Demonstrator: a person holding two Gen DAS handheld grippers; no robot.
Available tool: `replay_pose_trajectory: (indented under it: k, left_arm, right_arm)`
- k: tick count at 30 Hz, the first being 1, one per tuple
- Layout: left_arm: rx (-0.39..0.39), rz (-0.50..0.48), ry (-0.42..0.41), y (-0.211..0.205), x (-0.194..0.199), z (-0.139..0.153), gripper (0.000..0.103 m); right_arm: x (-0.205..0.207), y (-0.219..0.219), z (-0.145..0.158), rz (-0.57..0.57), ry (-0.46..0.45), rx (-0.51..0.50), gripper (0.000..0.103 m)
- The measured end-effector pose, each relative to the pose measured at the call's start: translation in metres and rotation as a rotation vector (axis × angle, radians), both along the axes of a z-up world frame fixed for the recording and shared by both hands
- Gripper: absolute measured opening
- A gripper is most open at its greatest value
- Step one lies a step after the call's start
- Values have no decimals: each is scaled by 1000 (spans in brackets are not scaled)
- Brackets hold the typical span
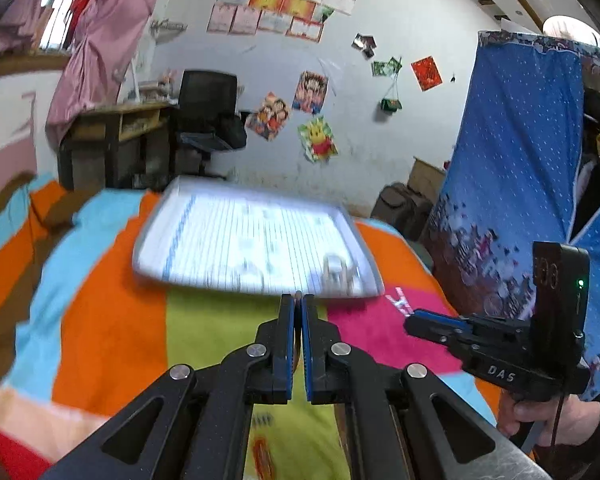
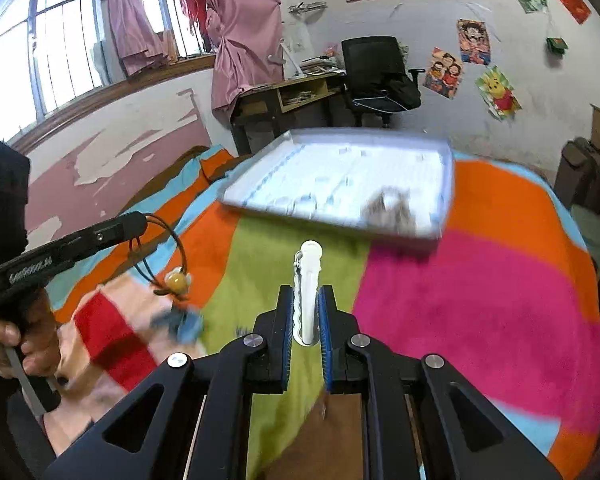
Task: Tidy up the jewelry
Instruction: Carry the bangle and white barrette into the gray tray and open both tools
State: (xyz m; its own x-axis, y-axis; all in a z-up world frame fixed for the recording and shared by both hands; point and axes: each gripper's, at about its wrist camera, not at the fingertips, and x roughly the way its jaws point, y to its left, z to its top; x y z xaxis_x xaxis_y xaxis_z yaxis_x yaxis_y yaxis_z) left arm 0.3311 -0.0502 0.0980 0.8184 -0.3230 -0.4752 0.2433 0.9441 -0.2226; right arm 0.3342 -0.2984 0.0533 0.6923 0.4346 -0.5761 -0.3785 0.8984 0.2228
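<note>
L tongs (image 2: 134, 224) clamp black cord necklace (image 2: 172, 256), R tongs (image 2: 306, 304) clamp white hair clip (image 2: 308, 280), body marked "DAS".

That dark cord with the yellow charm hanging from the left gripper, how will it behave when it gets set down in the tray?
Probably floppy: the cord droops in a loose loop from the left gripper. The yellow charm hangs lowest, so it likely swings and lands first. The thin cord may then pile up or tangle in the tray.
</note>
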Motion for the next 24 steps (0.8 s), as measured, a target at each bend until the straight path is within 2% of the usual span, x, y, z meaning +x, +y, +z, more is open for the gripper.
replay_pose_trajectory:
  k: [3, 7, 12, 18, 22, 24]
  left_arm:
    - [-14, 9, -13, -1, 42, 9, 4]
    - [-14, 15, -25, -4, 85, 4, 4]
    - [27, 30, 24, -6, 135, -24, 4]
    - [21, 39, 125, 3, 159, -53, 5]
    - [46, 90, 127, 9, 156, -61, 5]
    - [36, 111, 131, 13, 155, -63, 5]
  right_arm:
    - [41, 9, 13, 3, -21, 40, 11]
    - [90, 26, 9, -9, -45, 63, 11]
    - [129, 54, -10, -10, -26, -25, 11]
    - [152, 74, -30, -17, -1, -97, 11]
    - [156, 77, -40, -69, 20, -154, 12]
    - [153, 74, -41, -66, 15, -145, 12]
